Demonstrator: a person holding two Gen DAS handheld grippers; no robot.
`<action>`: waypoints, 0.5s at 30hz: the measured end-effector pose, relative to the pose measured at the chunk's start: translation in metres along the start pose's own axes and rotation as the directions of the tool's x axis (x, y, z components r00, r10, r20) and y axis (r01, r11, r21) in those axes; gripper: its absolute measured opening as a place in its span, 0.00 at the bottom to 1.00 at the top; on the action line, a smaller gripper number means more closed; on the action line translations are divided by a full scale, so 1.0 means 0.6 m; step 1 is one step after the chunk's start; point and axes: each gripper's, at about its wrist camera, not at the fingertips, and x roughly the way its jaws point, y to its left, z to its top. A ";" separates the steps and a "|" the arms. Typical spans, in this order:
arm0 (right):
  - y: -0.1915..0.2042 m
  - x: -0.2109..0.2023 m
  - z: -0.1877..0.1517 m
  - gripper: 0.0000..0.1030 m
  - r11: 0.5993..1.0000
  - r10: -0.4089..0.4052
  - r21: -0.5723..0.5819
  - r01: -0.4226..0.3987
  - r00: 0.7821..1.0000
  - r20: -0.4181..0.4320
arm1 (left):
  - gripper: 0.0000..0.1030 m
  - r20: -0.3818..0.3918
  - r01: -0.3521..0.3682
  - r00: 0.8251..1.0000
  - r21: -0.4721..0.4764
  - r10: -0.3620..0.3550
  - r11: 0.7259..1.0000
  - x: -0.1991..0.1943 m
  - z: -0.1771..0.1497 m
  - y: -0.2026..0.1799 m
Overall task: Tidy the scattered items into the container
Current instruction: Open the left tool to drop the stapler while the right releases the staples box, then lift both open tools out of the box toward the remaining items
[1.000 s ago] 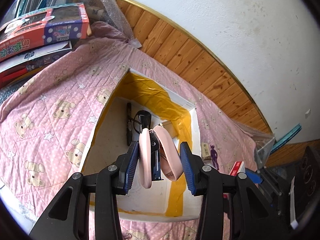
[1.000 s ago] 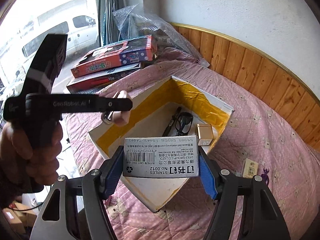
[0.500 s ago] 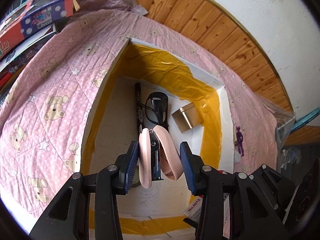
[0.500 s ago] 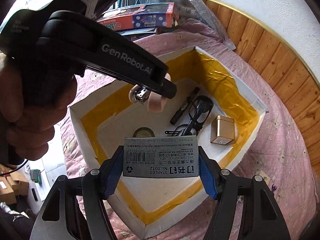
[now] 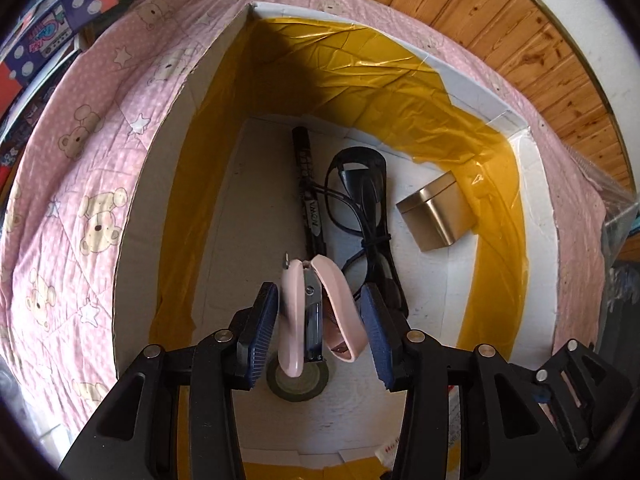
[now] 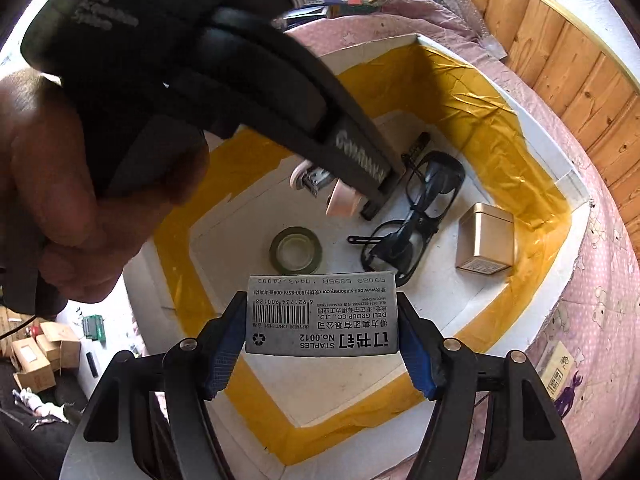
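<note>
My left gripper (image 5: 320,320) is shut on a pink stapler (image 5: 316,312) and holds it low inside the white box (image 5: 472,92) lined with yellow tape. My right gripper (image 6: 320,344) is shut on a grey staples box (image 6: 322,316) above the box's near side. In the right wrist view the left gripper and the stapler (image 6: 320,188) hang over the box floor (image 6: 360,392). In the box lie a tape roll (image 6: 296,250), black glasses (image 6: 416,216), a dark pen (image 5: 310,200) and a gold tin (image 6: 486,238).
The box sits on a pink bear-print quilt (image 5: 92,160). A small card (image 6: 558,372) and a purple figure (image 6: 570,394) lie on the quilt to the right. Toy boxes (image 5: 44,36) are stacked at the far left. A wooden wall panel (image 5: 520,40) runs behind.
Both grippers have moved forward and down over the box. The left one has lowered the stapler deep inside; the right one has brought the staples box over the box's near edge.
</note>
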 end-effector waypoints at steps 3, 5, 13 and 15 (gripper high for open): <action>-0.008 -0.006 -0.012 0.77 0.999 0.012 0.035 -0.013 1.000 0.011 | 0.51 0.015 -0.019 1.000 -0.002 0.019 1.000 0.001 0.001 0.003; -0.009 -0.014 -0.021 0.77 0.999 0.020 0.043 -0.021 1.000 0.021 | 0.51 0.015 -0.013 1.000 -0.008 0.014 1.000 -0.003 0.000 0.004; 0.004 -0.083 -0.076 0.77 0.989 0.030 0.138 -0.056 0.982 0.188 | 0.52 0.133 -0.032 0.991 0.038 0.027 0.999 -0.106 -0.021 -0.024; 0.015 -0.108 -0.097 0.77 0.988 -0.003 0.149 -0.038 0.964 0.265 | 0.52 0.193 -0.056 0.980 0.071 0.042 0.996 -0.140 -0.037 -0.038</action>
